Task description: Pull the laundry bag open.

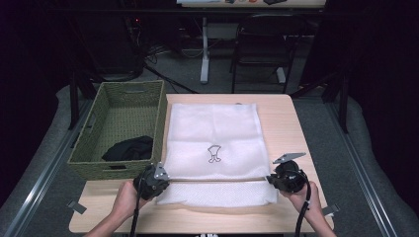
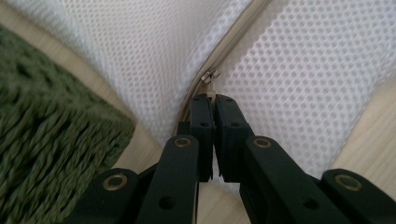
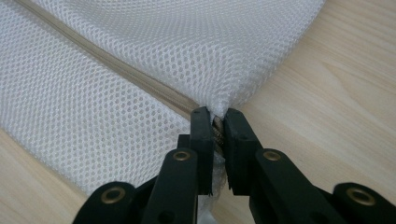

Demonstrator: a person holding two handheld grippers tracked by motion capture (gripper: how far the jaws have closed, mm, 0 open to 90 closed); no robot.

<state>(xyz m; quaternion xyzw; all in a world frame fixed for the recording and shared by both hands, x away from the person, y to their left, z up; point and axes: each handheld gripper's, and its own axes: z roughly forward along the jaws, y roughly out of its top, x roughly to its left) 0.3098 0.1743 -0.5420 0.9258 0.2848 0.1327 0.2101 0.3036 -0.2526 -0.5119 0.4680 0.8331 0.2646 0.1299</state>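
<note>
A white mesh laundry bag (image 1: 212,128) lies flat on the wooden table (image 1: 289,123), with a small dark print (image 1: 213,153) near its middle. A zipper (image 1: 217,179) runs across it close to the front edge. My left gripper (image 1: 161,176) is at the zipper's left end, shut on the tab just below the metal zipper pull (image 2: 210,76); its jaws (image 2: 213,99) are pressed together. At the zipper's right end, my right gripper (image 1: 271,178) is shut on the bag's mesh corner (image 3: 219,100), and its jaws (image 3: 215,114) pinch bunched fabric.
A green woven basket (image 1: 99,106) stands to the left of the bag and holds a black garment (image 1: 129,148); its side (image 2: 46,135) is close beside my left gripper. Bare table lies right of the bag. A chair (image 1: 267,39) stands on the floor beyond.
</note>
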